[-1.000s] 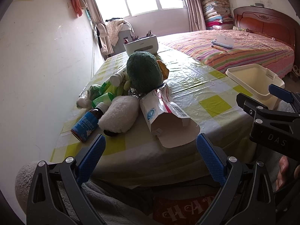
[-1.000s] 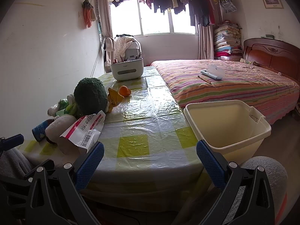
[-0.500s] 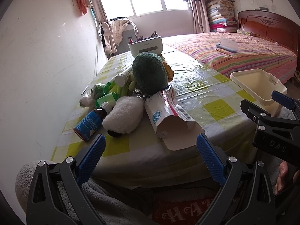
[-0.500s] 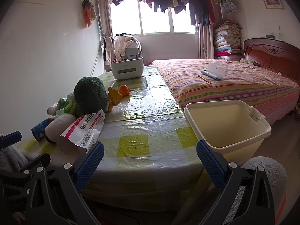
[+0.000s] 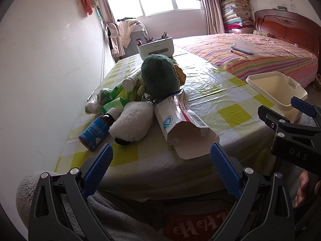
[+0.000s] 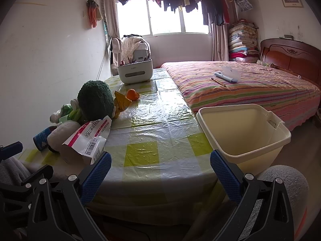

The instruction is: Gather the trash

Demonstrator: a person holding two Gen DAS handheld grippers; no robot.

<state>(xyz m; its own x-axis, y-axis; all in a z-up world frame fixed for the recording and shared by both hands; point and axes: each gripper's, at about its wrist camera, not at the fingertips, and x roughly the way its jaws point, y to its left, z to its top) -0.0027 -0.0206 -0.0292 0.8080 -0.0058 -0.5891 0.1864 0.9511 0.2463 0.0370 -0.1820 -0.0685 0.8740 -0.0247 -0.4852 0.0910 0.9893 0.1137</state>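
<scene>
While both grippers hang below the near edge of the table (image 5: 232,92), neither has hold of anything. In the left wrist view the left gripper (image 5: 161,167) fills the bottom of the frame, its blue pads spread wide with only the table edge and grey fleece showing between them. In the right wrist view the right gripper (image 6: 160,171) sits at the bottom too, its jaws equally wide apart and empty.

A torn white carton (image 5: 180,124) lies at the centre of the left wrist view, its open flap hanging toward the near table edge, just ahead of the left gripper but not touching it. In the right wrist view the same carton sits in the lower left, close to the left pad of that gripper. Behind it in the left wrist view a green plush toy (image 5: 159,76) leans over it, and a white fluffy toy (image 5: 132,123) lies touching its left side. A brown bottle with a blue label (image 5: 96,129) lies on its side left of the fluffy toy. Green packets (image 5: 115,98) and a white bottle (image 5: 130,81) crowd the pile further back.

A cream bin (image 6: 243,131) stands at the right side of the table in the right wrist view, mouth up. An orange (image 6: 132,94) rests on the checked cloth above centre left, beside a yellow wrapper (image 6: 120,102).
</scene>
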